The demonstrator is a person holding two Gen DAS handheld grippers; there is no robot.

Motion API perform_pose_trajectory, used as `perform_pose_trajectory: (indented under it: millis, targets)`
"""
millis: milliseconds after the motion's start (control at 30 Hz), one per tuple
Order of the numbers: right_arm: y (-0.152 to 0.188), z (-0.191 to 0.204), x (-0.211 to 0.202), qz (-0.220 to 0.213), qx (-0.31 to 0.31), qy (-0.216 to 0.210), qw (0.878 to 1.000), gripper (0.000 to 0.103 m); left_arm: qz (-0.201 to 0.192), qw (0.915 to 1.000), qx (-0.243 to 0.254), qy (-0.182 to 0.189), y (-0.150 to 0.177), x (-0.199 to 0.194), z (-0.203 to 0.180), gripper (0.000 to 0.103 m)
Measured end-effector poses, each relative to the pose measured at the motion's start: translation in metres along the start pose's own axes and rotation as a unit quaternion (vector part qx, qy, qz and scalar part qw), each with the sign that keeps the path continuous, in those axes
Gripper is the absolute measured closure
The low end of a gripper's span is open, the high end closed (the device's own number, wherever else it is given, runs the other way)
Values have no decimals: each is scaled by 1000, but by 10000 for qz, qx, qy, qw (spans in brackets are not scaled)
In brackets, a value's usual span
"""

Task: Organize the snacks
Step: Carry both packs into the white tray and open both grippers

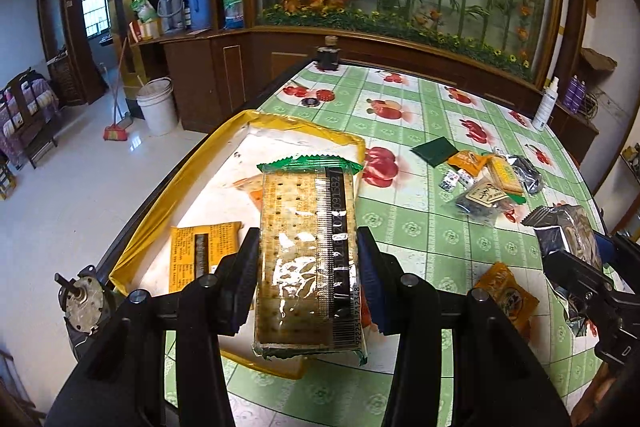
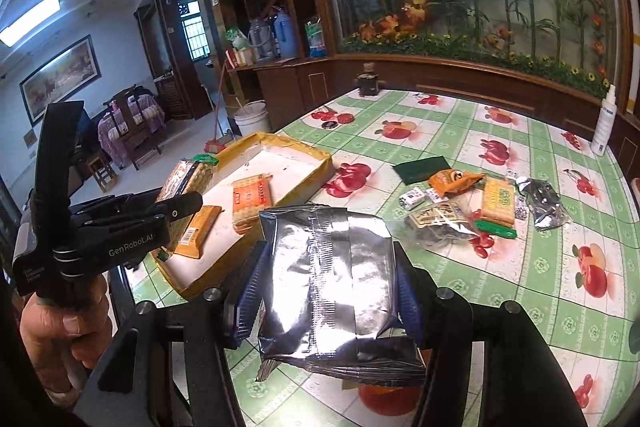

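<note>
Left tool [image 1: 308, 259] pinching a green-edged cracker pack [image 1: 308, 251] above the yellow tray [image 1: 160, 203]; right tool [image 2: 326, 291] pinching a silver foil bag [image 2: 332, 283] over the worktop [image 2: 520, 267].

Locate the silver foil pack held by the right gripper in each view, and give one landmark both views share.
Left wrist view: the silver foil pack is at the far right edge, clamped in the right gripper, above the table.
Right wrist view: it fills the lower centre, between that gripper's fingers.
Shared landmark: the yellow-rimmed tray, left of the pack in both views.
</note>
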State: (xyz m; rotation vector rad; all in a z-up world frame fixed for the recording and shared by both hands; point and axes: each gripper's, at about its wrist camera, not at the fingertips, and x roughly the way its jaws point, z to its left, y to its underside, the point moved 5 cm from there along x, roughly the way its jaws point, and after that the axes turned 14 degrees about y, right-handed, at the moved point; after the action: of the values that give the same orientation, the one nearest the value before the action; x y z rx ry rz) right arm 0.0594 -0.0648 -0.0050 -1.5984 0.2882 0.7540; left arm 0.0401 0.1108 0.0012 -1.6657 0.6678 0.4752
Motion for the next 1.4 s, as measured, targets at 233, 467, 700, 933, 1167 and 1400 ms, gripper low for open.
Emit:
perform_pose_trajectory:
  millis: [233,467,700,933,1167,1400]
  targets:
    - [-4,23,7,1,-139,-193,9997,44,-61,9997,-186,-129,2,-6,22,58]
    - [-15,52,15,-61,-288,-390,9988,44,-141,9988,-351,-304,2,-11,44,58]
    - [-24,83,29,-55,-460,-581,9972,44,-114,9976,-513,-453,7,-9,67,58]
    - [-28,102,47,29,-592,-694,9958,44,-47,9962,-683,-534,10,-3,86,58]
    - [-29,112,68,166,-655,-750,9949,44,56,9952,-792,-570,13,5,98,58]
    - [-37,123,94,302,-669,-880,9934,44,232,9951,-846,-459,15,20,100,58]
